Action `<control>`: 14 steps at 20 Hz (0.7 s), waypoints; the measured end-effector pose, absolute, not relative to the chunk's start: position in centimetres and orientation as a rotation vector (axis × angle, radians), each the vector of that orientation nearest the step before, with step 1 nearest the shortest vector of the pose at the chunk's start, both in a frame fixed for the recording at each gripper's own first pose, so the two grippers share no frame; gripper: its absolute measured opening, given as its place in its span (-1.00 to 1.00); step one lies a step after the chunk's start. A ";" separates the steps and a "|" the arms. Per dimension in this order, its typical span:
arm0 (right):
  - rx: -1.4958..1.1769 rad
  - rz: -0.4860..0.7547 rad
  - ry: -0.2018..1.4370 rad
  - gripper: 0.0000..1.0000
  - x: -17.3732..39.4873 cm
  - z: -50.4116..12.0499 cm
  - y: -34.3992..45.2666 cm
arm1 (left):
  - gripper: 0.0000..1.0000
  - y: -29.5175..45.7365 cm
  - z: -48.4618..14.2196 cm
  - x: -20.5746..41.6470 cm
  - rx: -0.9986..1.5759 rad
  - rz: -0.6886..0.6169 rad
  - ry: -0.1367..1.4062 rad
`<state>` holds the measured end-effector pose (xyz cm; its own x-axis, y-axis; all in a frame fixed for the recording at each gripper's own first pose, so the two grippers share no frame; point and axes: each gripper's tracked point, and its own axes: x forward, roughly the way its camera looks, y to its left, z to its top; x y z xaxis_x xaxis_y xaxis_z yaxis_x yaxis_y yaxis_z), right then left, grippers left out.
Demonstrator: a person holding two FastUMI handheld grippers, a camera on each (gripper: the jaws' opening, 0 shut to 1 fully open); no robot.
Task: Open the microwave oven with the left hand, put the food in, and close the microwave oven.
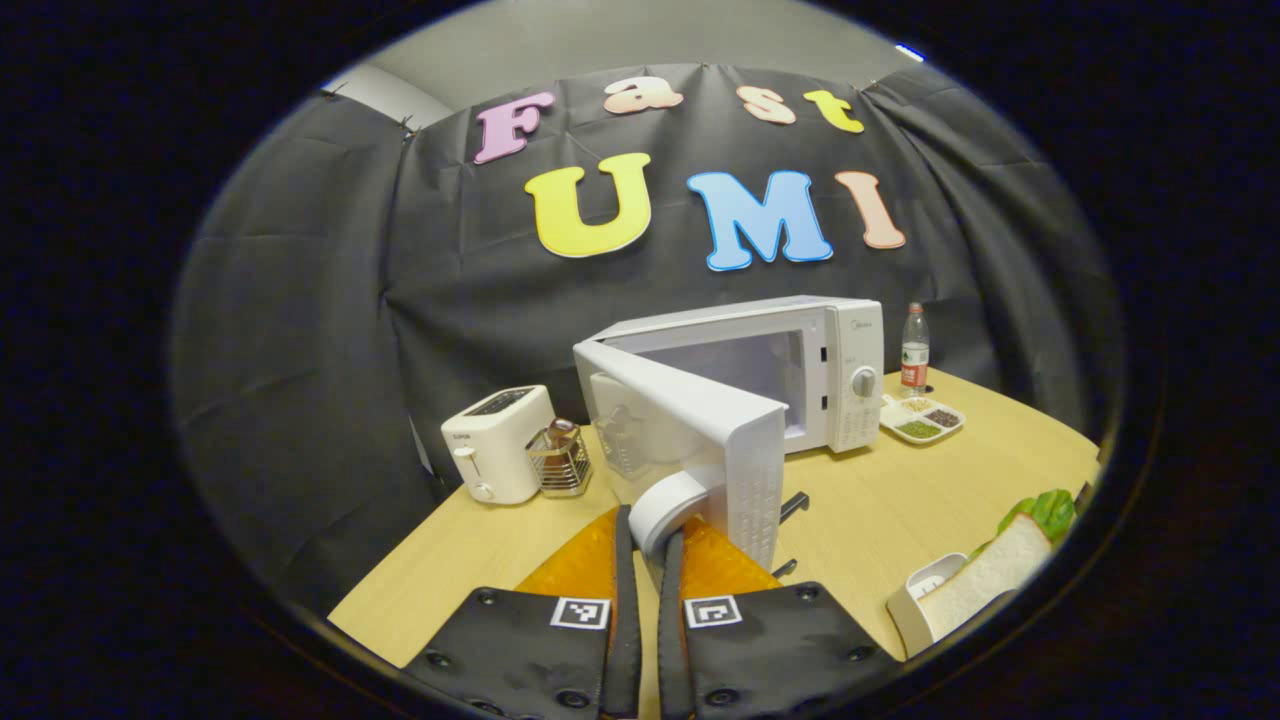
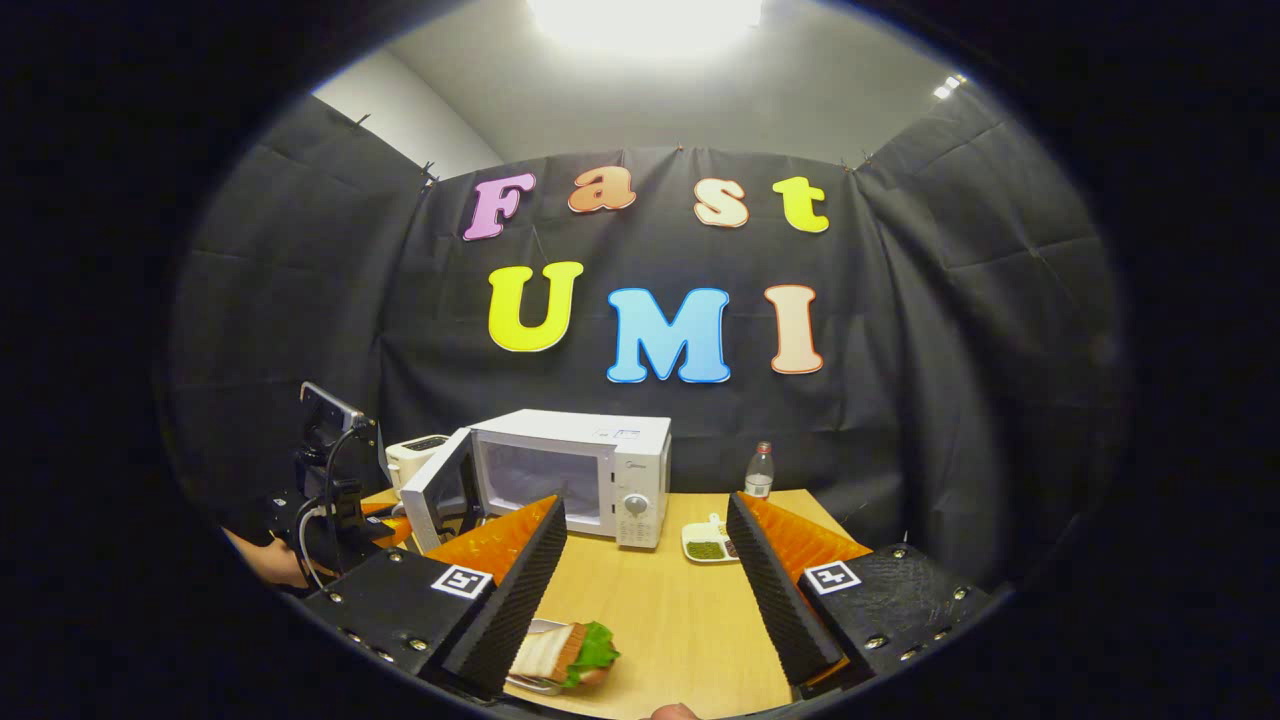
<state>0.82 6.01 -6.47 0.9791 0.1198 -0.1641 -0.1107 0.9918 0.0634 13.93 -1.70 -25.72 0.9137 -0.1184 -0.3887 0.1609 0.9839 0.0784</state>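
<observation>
Two claws in my feeds — left claw (image 1: 648, 560) pinching the door handle (image 1: 668, 510) of the microwave (image 1: 790, 370), door (image 1: 700, 440) swung open, right claw (image 2: 645, 570) spread wide above the sandwich (image 2: 565, 652) in its tray, wooden counter (image 2: 660, 620), black-draped booth.

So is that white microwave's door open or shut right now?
Open: the white microwave oven's door is swung outward, its handle clamped in the left hand-held gripper.

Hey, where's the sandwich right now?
In the right gripper view the sandwich lies in a small tray on the wooden table, low between that gripper's open jaws, in front of the open microwave.
</observation>
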 end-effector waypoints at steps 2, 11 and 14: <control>0.050 0.109 0.173 0.94 1.3 -6.8 7.8 | -0.72 -0.3 -25.9 13.8 0.098 -0.163 0.400; 0.037 0.120 0.214 0.95 3.3 -8.3 13.4 | -0.60 5.1 -26.2 12.4 0.010 -0.176 0.430; 0.049 0.160 0.264 0.95 4.0 -9.3 13.3 | 0.07 6.3 -24.3 10.9 -0.031 -0.125 0.403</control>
